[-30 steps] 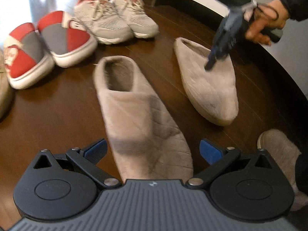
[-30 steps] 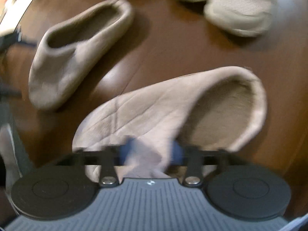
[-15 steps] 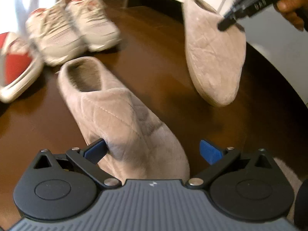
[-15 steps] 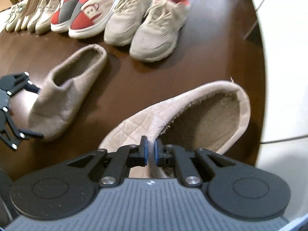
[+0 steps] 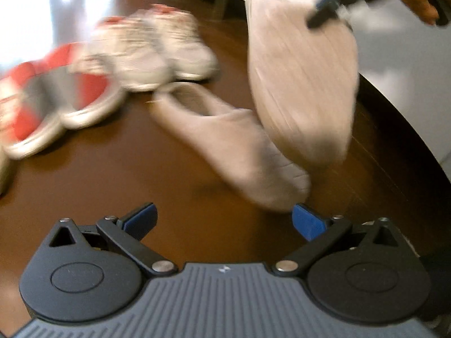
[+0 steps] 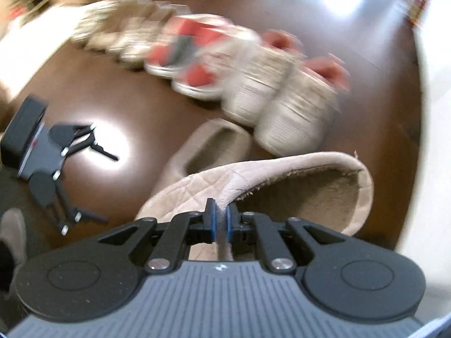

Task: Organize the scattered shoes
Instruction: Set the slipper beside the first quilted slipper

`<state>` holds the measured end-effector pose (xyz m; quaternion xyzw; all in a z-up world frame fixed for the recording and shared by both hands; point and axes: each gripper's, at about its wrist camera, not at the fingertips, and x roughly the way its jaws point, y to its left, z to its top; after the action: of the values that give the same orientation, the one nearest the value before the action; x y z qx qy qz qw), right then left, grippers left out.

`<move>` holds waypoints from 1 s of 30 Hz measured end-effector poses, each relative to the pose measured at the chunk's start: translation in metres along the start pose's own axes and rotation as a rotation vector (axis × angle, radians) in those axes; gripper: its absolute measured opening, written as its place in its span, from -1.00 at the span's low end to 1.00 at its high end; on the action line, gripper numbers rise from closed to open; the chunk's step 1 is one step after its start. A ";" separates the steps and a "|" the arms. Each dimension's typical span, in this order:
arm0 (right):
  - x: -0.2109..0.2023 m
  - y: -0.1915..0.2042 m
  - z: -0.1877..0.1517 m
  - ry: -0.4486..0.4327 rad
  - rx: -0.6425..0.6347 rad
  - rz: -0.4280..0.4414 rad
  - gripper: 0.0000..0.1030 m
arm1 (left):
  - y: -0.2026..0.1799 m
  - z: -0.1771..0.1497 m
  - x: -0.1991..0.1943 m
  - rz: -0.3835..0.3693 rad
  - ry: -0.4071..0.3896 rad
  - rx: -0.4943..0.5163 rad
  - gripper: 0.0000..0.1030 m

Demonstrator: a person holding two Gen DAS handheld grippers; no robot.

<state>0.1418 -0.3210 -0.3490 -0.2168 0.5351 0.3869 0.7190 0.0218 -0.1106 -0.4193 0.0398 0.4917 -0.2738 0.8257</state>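
My right gripper (image 6: 220, 221) is shut on the rim of a beige quilted slipper (image 6: 296, 186) and holds it in the air; it also shows in the left wrist view (image 5: 301, 84), hanging toe down. Its mate, a second beige slipper (image 5: 225, 140), lies on the dark wood floor (image 5: 126, 174) below it, and shows in the right wrist view (image 6: 208, 146). My left gripper (image 5: 222, 221) is open and empty, low over the floor just short of that slipper's toe. It appears at the left of the right wrist view (image 6: 56, 169).
A row of shoes stands along the far side: white sneakers with pink trim (image 5: 157, 53) (image 6: 282, 104), red and grey slippers (image 5: 50, 95) (image 6: 186, 53), then several pale shoes (image 6: 126, 31). A white wall (image 5: 408, 70) borders the floor on the right. A fuzzy slipper (image 6: 14, 233) lies near me.
My right gripper has lifted its slipper higher and carried it over toward the row, above the other slipper. My left gripper has drawn back off the lying slipper, which now sits nearer the sneakers.
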 end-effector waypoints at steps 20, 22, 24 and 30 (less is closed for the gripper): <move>0.122 0.076 0.101 0.103 -0.188 0.041 -0.07 | 0.022 -0.029 -0.089 0.143 -0.117 -0.333 1.00; 0.108 0.055 0.102 0.099 -0.091 0.015 -0.02 | 0.019 -0.029 -0.089 0.139 -0.135 -0.325 1.00; 0.109 0.004 0.100 0.161 0.197 -0.011 -0.01 | 0.018 -0.028 -0.077 0.133 -0.137 -0.311 1.00; 0.154 -0.040 0.083 0.273 0.524 0.006 -0.01 | 0.012 -0.045 0.008 0.082 -0.038 -0.222 1.00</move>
<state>0.2434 -0.2354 -0.4695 -0.0725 0.7091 0.2048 0.6708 -0.0051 -0.0884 -0.4513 -0.0370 0.5013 -0.1844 0.8446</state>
